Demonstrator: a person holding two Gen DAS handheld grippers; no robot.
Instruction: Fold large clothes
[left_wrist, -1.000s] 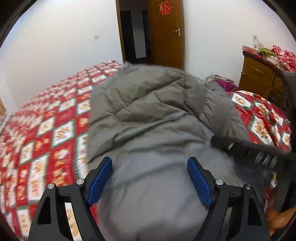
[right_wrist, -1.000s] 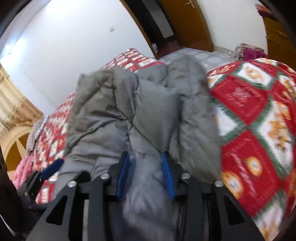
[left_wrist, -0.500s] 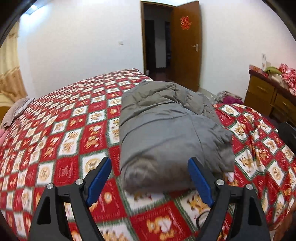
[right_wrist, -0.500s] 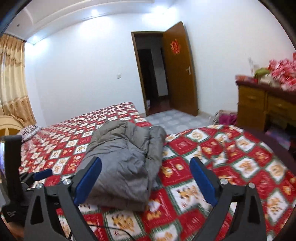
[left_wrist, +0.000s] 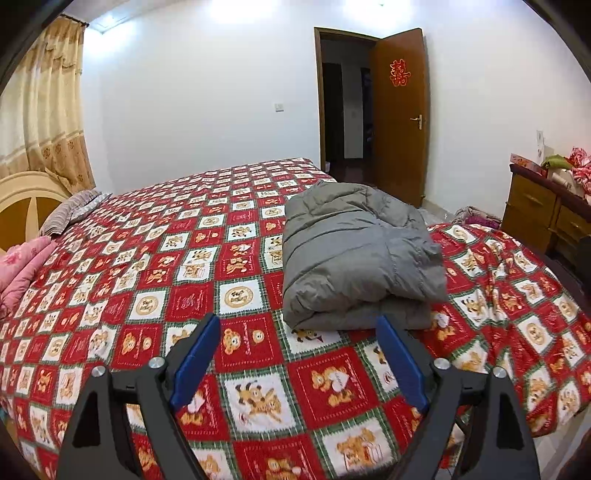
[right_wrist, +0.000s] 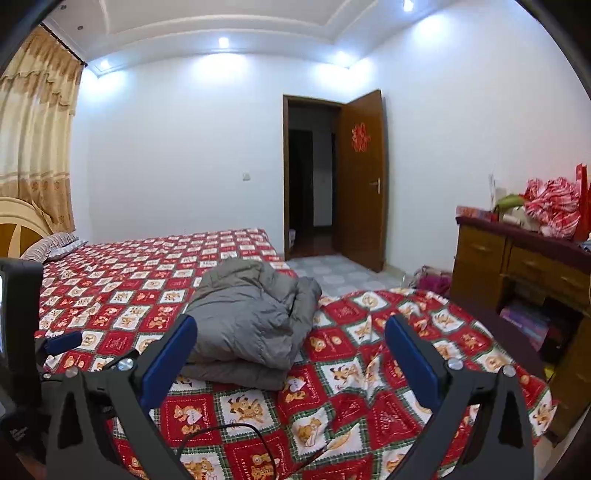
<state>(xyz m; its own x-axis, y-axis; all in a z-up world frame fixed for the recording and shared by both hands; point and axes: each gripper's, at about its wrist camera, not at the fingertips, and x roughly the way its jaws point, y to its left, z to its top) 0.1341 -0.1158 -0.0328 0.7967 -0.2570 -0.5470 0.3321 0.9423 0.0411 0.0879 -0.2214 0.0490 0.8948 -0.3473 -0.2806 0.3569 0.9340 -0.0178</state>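
A grey padded jacket (left_wrist: 354, 258) lies folded in a thick bundle on the red bear-patterned bedspread (left_wrist: 147, 280). In the right wrist view the same jacket (right_wrist: 251, 321) sits a little left of centre. My left gripper (left_wrist: 297, 325) hangs short of the jacket's near edge. Its jaws are opening and nothing is between them. My right gripper (right_wrist: 291, 321) is also held back from the bundle, above the bedspread (right_wrist: 369, 332). Its jaws are opening wide, with nothing between them either. A blue fingertip (right_wrist: 59, 341) of the left gripper shows at the left edge of the right wrist view.
A wooden dresser (right_wrist: 517, 266) piled with red bags stands to the right of the bed. The brown door (left_wrist: 400, 110) at the back is open. A striped pillow (left_wrist: 70, 210) and pink quilt (left_wrist: 18, 266) lie at the headboard. A black cable (right_wrist: 229, 432) crosses the bedspread's near edge.
Both grippers pulled back and up from the jacket. The right gripper, which was shut on grey fabric, opened and let go. The jacket now lies folded on the bed.
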